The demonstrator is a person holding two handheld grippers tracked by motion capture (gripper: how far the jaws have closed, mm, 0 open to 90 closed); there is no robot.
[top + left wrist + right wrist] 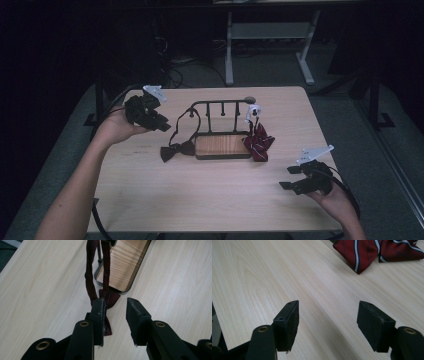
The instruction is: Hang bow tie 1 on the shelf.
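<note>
In the high view, a dark bow tie [178, 149] is seen hanging by its strap from the left end of a black rack [222, 131] on the table [210, 200], with a striped red bow tie [259, 142] at the right end. The left gripper [162, 122] is held near the strap; the right gripper [292, 177] is parked well apart. In the left gripper view, the jaws are narrowly parted just above the dark bow. An approach is judged in progress; closure on the bow is required next. In the right gripper view, wide jaws over bare table are shown.
</note>
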